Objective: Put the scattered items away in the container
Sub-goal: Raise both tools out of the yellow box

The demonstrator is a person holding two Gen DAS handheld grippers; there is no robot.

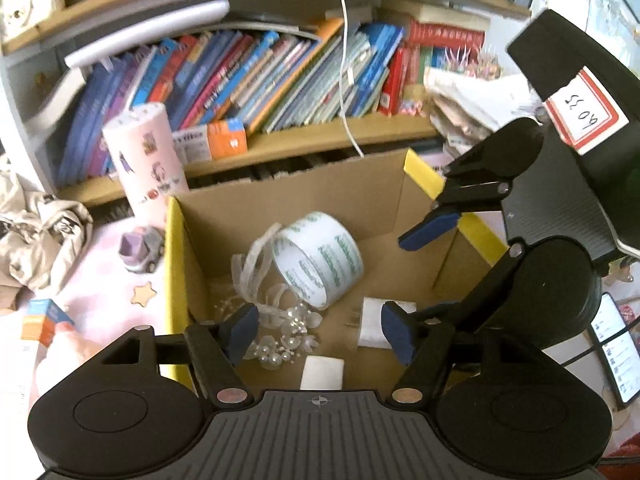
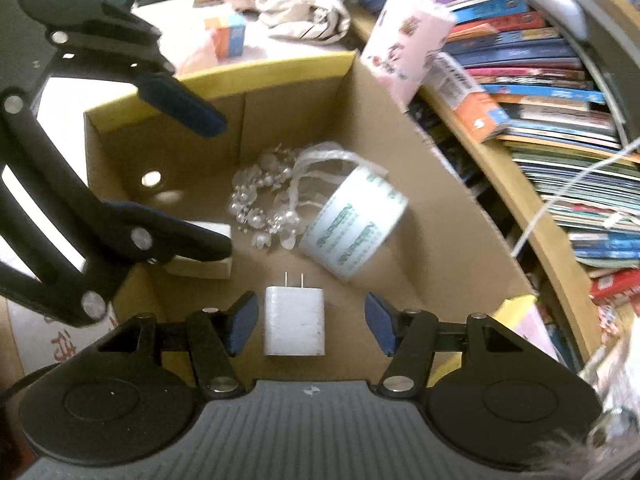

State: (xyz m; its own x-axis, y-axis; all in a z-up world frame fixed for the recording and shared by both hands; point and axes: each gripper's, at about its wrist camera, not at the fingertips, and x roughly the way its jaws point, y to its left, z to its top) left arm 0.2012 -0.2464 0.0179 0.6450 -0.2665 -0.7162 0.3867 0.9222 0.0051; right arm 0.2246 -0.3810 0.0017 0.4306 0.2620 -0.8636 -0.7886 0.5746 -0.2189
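A cardboard box with yellow-edged flaps (image 1: 208, 216) (image 2: 280, 120) stands open below both grippers. Inside lie a tape roll with green print (image 1: 320, 256) (image 2: 354, 220), a beaded ribbon ornament (image 1: 276, 332) (image 2: 264, 204), a white plug charger (image 2: 294, 320) (image 1: 376, 322) and a small white block (image 1: 322, 372) (image 2: 204, 232). My left gripper (image 1: 320, 332) is open and empty over the box's near side. My right gripper (image 2: 306, 326) is open and empty, with the charger lying on the box floor between its fingers.
A pink sticker-covered cylinder (image 1: 148, 160) (image 2: 404, 48), a small purple toy car (image 1: 142, 250), a wooden star (image 1: 144, 292) and an orange-blue carton (image 1: 40, 320) (image 2: 228, 36) are outside the box on the pink surface. A bookshelf (image 1: 280, 80) stands behind. A phone (image 1: 616, 344) lies right.
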